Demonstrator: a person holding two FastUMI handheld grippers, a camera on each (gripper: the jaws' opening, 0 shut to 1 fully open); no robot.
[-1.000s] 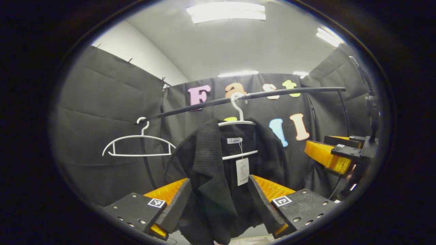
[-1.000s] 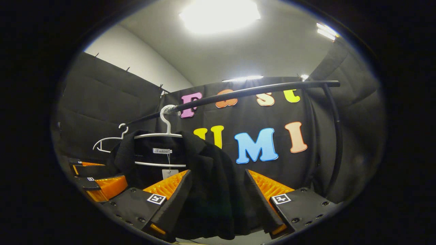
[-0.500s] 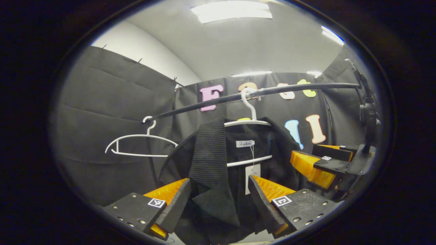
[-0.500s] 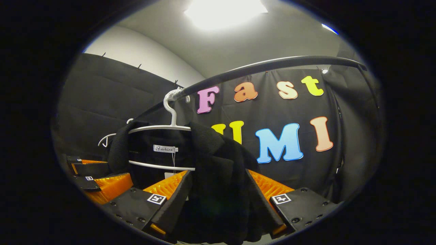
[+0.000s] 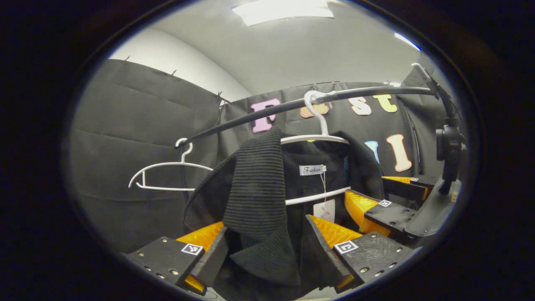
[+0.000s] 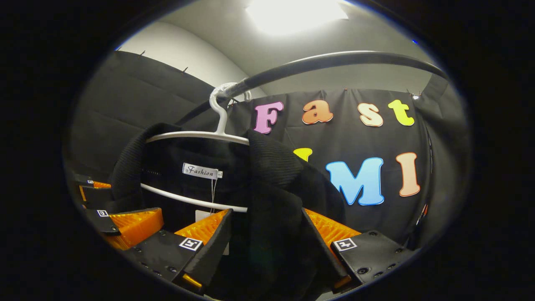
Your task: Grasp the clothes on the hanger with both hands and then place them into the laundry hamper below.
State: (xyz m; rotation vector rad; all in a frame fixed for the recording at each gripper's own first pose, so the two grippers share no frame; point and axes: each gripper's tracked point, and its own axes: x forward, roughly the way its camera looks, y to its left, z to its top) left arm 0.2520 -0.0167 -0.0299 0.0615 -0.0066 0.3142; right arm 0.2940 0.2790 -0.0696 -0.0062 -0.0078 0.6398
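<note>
Your left gripper (image 5: 267,255) & right gripper (image 6: 267,255): fingers apart on both, black jacket (image 5: 259,200) cloth between them, no clamp yet. Jacket's on the white hanger (image 5: 317,136), hooked on the rail (image 5: 250,121).

Black ribbed-knit jacket (image 5: 257,184): black throughout, fine horizontal rib pattern on the lapels; white neck label (image 5: 312,169) with dark script; white paper swing tag (image 5: 324,209). White plastic hanger (image 5: 316,138) carrying it: plain white. Spare white plastic hanger (image 5: 167,175): plain white. Black metal rail (image 5: 292,106): plain black.
</note>
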